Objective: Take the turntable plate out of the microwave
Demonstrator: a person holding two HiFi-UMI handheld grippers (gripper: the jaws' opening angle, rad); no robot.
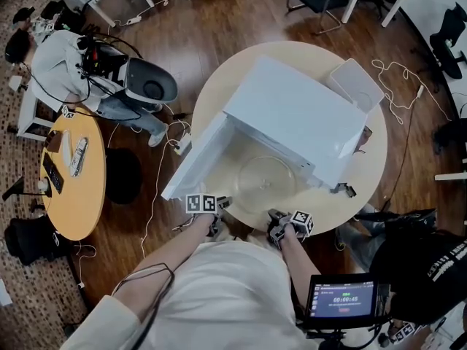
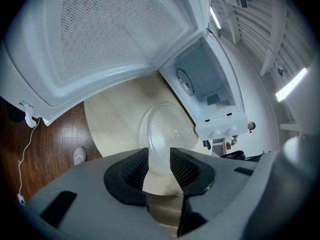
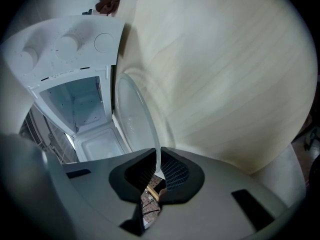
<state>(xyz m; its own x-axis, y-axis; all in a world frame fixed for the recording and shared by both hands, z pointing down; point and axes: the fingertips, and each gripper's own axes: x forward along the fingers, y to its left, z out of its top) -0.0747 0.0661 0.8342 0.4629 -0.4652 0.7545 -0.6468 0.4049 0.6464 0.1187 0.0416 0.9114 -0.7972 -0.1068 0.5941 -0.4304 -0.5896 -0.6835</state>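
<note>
- Right gripper (image 3: 158, 160) has its jaws clamped on the near rim of the glass turntable plate (image 3: 131, 116).
- Left gripper (image 2: 159, 156) has its jaws apart with the plate's rim between them, and the pads are not pressing.
- Glass turntable plate sits outside the microwave (image 1: 299, 111), before its open cavity, over the round table (image 1: 365, 173).
- Open door (image 1: 193, 162) flanks the plate's left, bare tabletop spreads to the right, and the table's near edge lies by both grippers.

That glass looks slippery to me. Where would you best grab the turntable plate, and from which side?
On the turntable plate, probably the thin near rim, coming from the side away from the microwave: it is wide, flat glass, so only the edge fits between jaws. The right gripper pinches it there.
</note>
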